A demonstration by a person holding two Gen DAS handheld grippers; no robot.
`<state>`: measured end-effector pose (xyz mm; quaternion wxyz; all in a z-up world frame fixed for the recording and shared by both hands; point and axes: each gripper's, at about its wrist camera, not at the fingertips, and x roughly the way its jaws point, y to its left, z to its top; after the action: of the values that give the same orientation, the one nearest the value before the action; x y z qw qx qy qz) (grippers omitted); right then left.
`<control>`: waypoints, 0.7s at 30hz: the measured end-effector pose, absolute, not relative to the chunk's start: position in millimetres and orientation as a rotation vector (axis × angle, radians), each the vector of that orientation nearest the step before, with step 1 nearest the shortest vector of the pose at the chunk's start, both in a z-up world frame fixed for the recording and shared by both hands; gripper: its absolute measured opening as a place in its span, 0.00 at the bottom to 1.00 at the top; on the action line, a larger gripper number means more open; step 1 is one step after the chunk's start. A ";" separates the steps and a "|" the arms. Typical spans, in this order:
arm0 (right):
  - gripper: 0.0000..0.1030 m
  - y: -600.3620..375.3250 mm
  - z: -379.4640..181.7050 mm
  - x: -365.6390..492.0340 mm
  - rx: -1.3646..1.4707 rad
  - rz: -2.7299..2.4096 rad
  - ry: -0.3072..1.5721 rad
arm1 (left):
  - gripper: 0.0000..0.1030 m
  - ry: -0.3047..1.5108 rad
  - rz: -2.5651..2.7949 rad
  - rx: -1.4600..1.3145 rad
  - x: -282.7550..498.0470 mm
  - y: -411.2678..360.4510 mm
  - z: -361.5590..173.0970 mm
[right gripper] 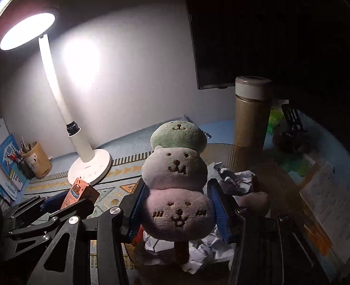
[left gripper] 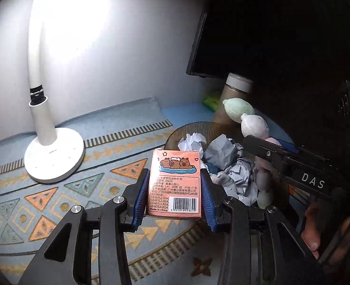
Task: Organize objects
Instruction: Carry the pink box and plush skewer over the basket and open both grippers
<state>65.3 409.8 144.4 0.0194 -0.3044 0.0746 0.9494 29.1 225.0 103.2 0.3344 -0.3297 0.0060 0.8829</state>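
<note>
Nearest the left wrist camera, the left gripper (left gripper: 175, 190) is clamped on one pink card box (left gripper: 174, 182), its blue pads pressing the box's two long sides; the box stands upright, long axis running away from the camera, barcode end nearest and the capybara picture at the far end. The right gripper (right gripper: 178, 210) is closed on one plush dumpling skewer (right gripper: 177, 178), pads squeezing the lowest, pink ball of three; the white and green balls stack above it, so the toy's long axis points up and away, with its brown stick poking out below. Under both held things sits one dark mesh basket (left gripper: 189, 128) with several crumpled paper balls (left gripper: 224, 152), its rim just beyond the card box. To the left, the patterned mat (left gripper: 63, 190) offers open room as far as the round base of the single white desk lamp (left gripper: 54, 156). Right of the basket stands one brown flask (right gripper: 252, 111), close to the rim, with an open book (right gripper: 329, 204) alongside. Farther off a pen cup (right gripper: 36, 159) sits at the left by the wall, and a dark monitor (right gripper: 234, 35) hangs over the back edge.
</note>
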 end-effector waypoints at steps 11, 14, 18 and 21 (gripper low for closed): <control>0.64 433.6 130.7 62.5 -0.948 2.832 0.200 | 0.82 0.025 2.194 -0.876 12.8 269.8 72.2; 0.65 431.4 132.2 67.8 -0.951 2.841 0.214 | 0.82 -0.061 2.155 -0.882 13.1 252.6 71.4; 0.65 410.5 137.0 76.6 -0.957 2.887 0.213 | 0.82 -0.167 2.157 -0.894 15.9 216.0 77.6; 0.65 382.0 140.7 82.6 -0.969 2.946 0.184 | 0.82 -0.192 2.232 -0.890 23.6 178.5 83.5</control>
<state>82.6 382.0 140.7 0.0174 -0.3119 0.0592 0.9481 23.6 178.5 83.5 0.3576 -0.3448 -0.0744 0.8647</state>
